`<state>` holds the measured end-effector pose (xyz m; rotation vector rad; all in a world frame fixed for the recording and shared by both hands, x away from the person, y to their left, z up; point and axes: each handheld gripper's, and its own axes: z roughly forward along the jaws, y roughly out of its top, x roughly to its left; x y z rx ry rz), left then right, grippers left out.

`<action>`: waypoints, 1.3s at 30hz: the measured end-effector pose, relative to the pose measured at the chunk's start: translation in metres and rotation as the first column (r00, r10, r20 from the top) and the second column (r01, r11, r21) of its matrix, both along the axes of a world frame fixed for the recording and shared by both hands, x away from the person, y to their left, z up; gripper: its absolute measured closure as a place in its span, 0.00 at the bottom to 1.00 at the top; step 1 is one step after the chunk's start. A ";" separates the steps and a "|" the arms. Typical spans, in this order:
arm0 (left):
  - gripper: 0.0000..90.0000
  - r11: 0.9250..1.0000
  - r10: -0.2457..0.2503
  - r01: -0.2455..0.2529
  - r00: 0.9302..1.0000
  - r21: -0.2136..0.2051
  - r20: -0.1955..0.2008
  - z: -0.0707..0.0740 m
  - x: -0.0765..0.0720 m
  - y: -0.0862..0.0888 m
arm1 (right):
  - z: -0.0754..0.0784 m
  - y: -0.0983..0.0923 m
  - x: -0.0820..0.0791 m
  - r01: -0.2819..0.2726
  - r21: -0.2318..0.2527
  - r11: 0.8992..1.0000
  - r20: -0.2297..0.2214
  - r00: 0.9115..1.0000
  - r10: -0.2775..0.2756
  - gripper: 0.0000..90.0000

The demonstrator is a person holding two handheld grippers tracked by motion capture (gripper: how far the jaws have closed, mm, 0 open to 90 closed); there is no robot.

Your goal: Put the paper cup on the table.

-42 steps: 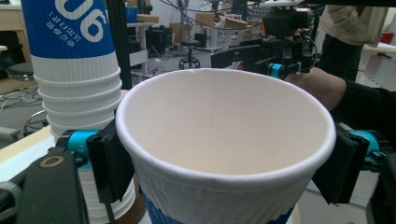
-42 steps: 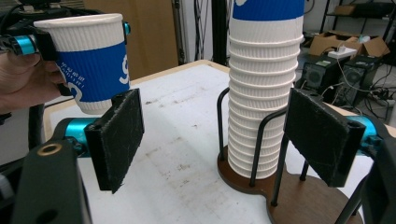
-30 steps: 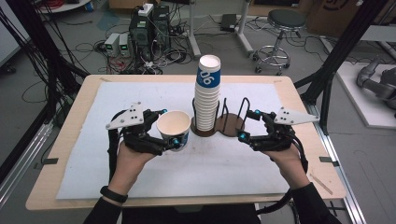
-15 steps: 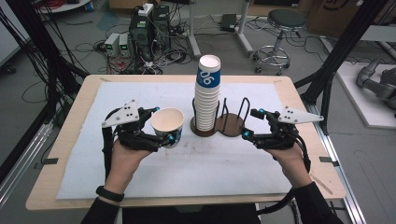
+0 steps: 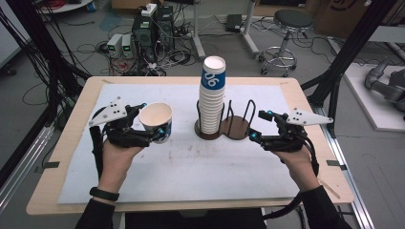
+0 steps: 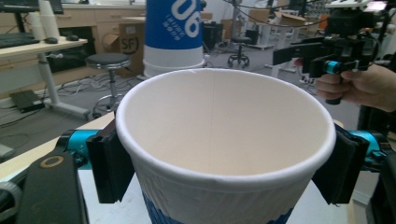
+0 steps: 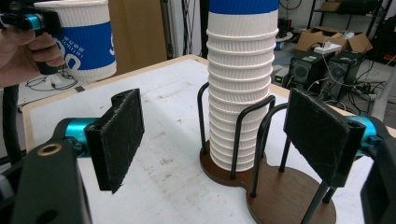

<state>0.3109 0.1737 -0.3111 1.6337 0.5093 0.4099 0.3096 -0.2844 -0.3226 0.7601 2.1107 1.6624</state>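
A white mat (image 5: pixel 191 191) covers most of a light wooden table (image 5: pixel 52 191). Beyond the table's far edge, on the grey floor, stand dark computer towers (image 5: pixel 153 28) amid a tangle of black cables (image 5: pixel 90 47), with two small grey boxes (image 5: pixel 119 45) just beside them. A round black stool on a chrome base (image 5: pixel 289 21) stands farther right, near brown cardboard boxes (image 5: pixel 341 12). Black frame posts (image 5: pixel 353 47) rise at both sides of the table. In the left gripper view, a desk with a keyboard (image 6: pixel 18 39) stands at the far left.
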 end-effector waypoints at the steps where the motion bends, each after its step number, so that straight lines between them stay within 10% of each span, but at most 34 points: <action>1: 0.23 1.000 0.006 -0.006 1.000 0.000 -0.002 0.000 0.001 0.001 | 0.000 0.000 0.000 0.004 -0.001 1.000 0.000 1.000 -0.004 0.23; 18: 0.23 0.989 0.146 -0.147 0.989 -0.002 -0.019 -0.003 0.025 0.036 | -0.002 -0.005 0.005 0.030 -0.016 0.999 -0.031 0.999 -0.030 0.22; 39: 0.23 0.954 0.300 -0.301 0.954 -0.020 -0.022 -0.020 0.058 0.063 | -0.005 -0.006 0.003 0.065 -0.037 0.997 -0.021 0.998 -0.066 0.22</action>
